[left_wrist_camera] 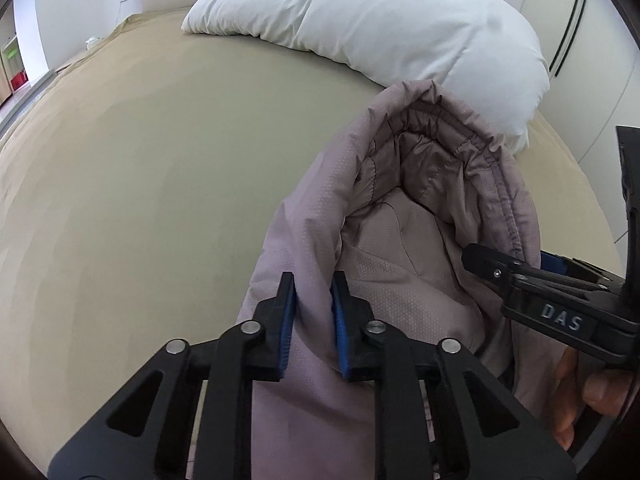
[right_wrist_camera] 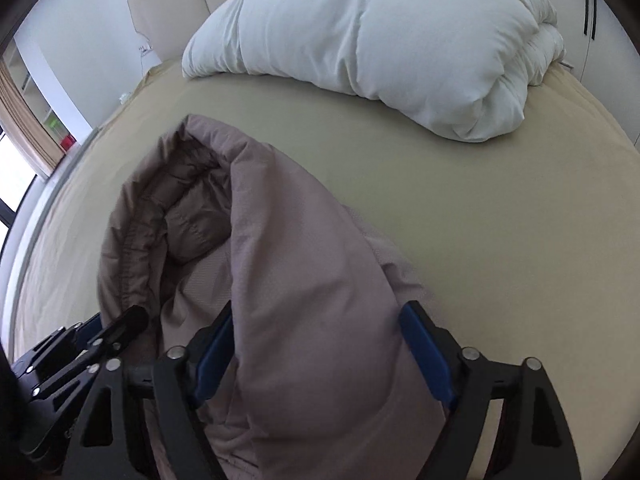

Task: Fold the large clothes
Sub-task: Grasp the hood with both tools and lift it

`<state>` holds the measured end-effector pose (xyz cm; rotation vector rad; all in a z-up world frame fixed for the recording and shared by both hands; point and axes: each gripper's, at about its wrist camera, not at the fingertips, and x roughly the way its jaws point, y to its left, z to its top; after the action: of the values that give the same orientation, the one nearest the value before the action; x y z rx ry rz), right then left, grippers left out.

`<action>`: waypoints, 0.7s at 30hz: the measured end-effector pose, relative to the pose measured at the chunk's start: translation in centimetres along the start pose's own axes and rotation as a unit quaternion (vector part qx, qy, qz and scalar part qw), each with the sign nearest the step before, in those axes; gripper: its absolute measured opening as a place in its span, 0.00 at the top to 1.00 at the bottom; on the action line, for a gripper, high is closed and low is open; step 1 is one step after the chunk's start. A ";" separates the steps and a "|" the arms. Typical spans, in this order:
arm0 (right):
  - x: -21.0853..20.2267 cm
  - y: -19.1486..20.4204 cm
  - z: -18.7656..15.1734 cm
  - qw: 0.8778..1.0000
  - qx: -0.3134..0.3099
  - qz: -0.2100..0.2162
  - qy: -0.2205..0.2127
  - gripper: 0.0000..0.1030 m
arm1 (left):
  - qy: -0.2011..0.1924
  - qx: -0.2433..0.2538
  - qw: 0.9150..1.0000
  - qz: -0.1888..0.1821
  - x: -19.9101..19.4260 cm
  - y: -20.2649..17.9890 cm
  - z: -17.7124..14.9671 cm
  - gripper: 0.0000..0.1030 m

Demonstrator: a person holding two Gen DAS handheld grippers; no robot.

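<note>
A mauve padded hooded jacket (left_wrist_camera: 400,216) lies on the tan bed sheet (left_wrist_camera: 140,184), hood opening toward the pillow end. My left gripper (left_wrist_camera: 314,292) is shut on a fold of the jacket's left edge. In the right wrist view my right gripper (right_wrist_camera: 320,320) stands wide open with a thick fold of the jacket (right_wrist_camera: 312,280) between its blue pads, not squeezed. The right gripper also shows in the left wrist view (left_wrist_camera: 516,276) at the jacket's right side. The left gripper shows low left in the right wrist view (right_wrist_camera: 116,328).
A bunched white duvet (left_wrist_camera: 380,24) lies at the head of the bed, close behind the hood; it also shows in the right wrist view (right_wrist_camera: 380,40). A beige headboard (right_wrist_camera: 172,12) and white wall stand behind. The bed's left edge (right_wrist_camera: 48,200) drops to a shelf and window.
</note>
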<state>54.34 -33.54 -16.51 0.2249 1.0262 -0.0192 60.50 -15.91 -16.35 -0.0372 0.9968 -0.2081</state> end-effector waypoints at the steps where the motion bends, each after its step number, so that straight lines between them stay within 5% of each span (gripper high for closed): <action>1: 0.3 0.2 0.1 1.000 -0.005 -0.010 0.007 0.36 | -0.005 -0.002 1.000 -0.003 0.2 0.1 -0.1 0.91; 5: -1.3 -0.9 -0.4 1.000 -0.003 0.004 0.005 0.74 | -0.037 -0.019 0.999 -0.021 -3.1 1.3 -1.6 0.94; 7: -3.7 -2.0 -1.2 0.999 0.006 0.026 -0.019 0.79 | -0.070 -0.013 0.997 -0.028 -6.2 1.7 -2.8 0.94; 11: -10.9 -4.6 -4.3 0.994 0.018 0.064 -0.082 0.81 | -0.134 -0.002 0.988 -0.070 -13.6 2.3 -6.5 0.94; 15: -18.0 -6.3 -11.1 0.985 0.016 0.101 -0.140 0.81 | -0.184 0.008 0.976 -0.113 -20.9 2.0 -12.3 0.94; 19: -21.7 -6.4 -19.6 0.981 -0.002 0.102 -0.162 0.80 | -0.205 0.026 0.968 -0.142 -25.6 1.3 -20.1 0.94; 21: -22.3 -7.0 -24.1 0.981 0.002 0.109 -0.160 0.77 | -0.185 0.043 0.972 -0.140 -26.1 0.5 -24.4 0.93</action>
<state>21.52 -37.68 -10.82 0.3270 0.6780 0.1382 26.49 -8.88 -8.00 -0.1332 0.6071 -0.4842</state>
